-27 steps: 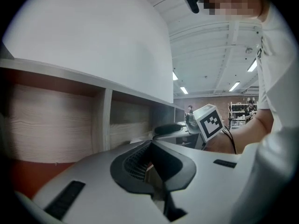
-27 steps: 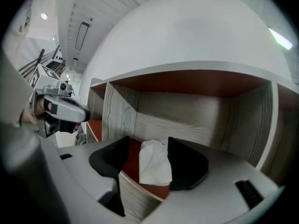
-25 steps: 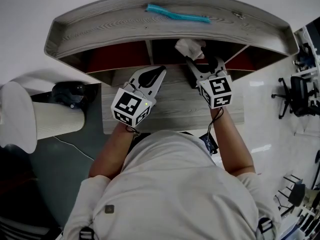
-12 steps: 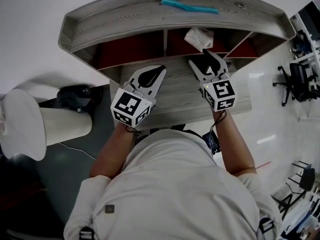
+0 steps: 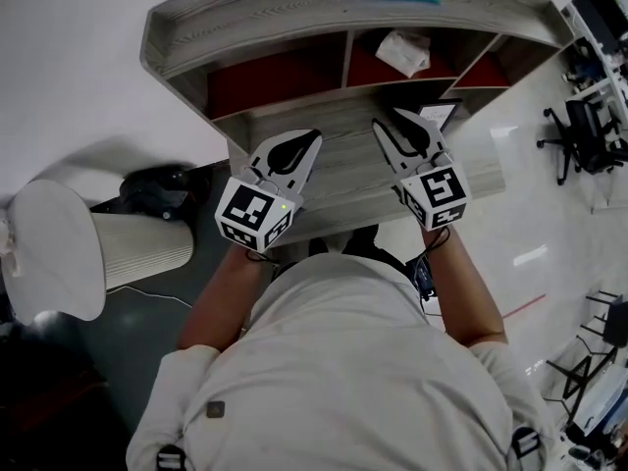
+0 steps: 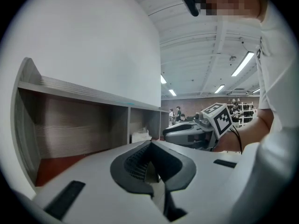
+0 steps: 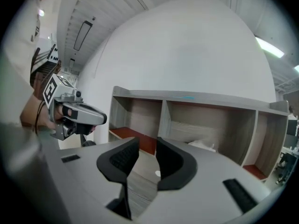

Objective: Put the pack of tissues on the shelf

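- The right gripper (image 5: 392,124) is held nearly level over the grey wood-grain counter (image 5: 345,177). Its jaws are narrowed, having just been closing on nothing.
- The left gripper (image 5: 312,137) is held alongside, jaws together and empty.
- The crumpled white pack of tissues (image 5: 404,52) lies in the middle compartment of the red-floored shelf (image 5: 245,29), its long axis askew to the front edge.

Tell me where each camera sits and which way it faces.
Head view: on the person's head, facing steeply down at shelf, torso, forearms, left gripper and right gripper.
Left gripper view: on the left gripper, facing the shelf along its shut fingers; right gripper at right.
Right gripper view: likewise, along empty fingers that have just been closing; left gripper at left.
All share the pack of tissues in the middle compartment.
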`<state>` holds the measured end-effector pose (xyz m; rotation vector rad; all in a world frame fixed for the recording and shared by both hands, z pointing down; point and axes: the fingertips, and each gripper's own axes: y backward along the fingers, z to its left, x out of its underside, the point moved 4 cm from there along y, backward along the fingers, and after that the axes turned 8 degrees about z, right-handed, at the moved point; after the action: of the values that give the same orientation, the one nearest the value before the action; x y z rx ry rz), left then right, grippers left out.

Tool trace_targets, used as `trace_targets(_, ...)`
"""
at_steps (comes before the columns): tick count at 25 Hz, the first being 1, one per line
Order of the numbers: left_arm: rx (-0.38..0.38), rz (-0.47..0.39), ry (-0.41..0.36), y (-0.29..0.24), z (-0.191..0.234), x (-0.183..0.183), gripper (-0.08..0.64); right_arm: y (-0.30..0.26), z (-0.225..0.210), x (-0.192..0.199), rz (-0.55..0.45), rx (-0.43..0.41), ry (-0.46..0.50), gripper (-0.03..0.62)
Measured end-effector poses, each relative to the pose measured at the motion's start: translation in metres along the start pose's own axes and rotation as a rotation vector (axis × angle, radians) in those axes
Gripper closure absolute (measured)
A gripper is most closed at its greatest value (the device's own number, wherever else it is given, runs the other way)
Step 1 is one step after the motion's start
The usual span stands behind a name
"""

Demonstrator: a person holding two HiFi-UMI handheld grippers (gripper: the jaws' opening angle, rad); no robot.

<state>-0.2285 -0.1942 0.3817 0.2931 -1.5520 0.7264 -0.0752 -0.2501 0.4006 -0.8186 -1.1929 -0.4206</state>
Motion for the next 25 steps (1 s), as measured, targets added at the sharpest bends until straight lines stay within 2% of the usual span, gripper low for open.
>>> trace_targets(7,0.031,0.012,0.019,0.026,-0.009,0.016,0.545,0.019,0.045,0.0,0.01,-0.031,0.003,0.531)
trace_targets(11,0.017,0.0,0.013,0.037,-0.013,0.019,0.544,0.024,0.059,0.004,0.015,-0.062,0.009,0.552)
trace_targets(15,0.014,0.002,0.008,0.042,-0.029,0.029,0.545,0.038,0.063,0.012,0.027,-0.077,0.017,0.566)
trace_targets(20,-0.01,-0.009,0.02,0.043,-0.044,0.025,0.544,0.057,0.066,0.013,0.004,-0.126,0.045,0.572)
trace_targets(25,-0.027,-0.008,0.032,0.031,-0.078,0.024,0.544,0.087,0.058,0.031,0.014,-0.174,0.068,0.572)
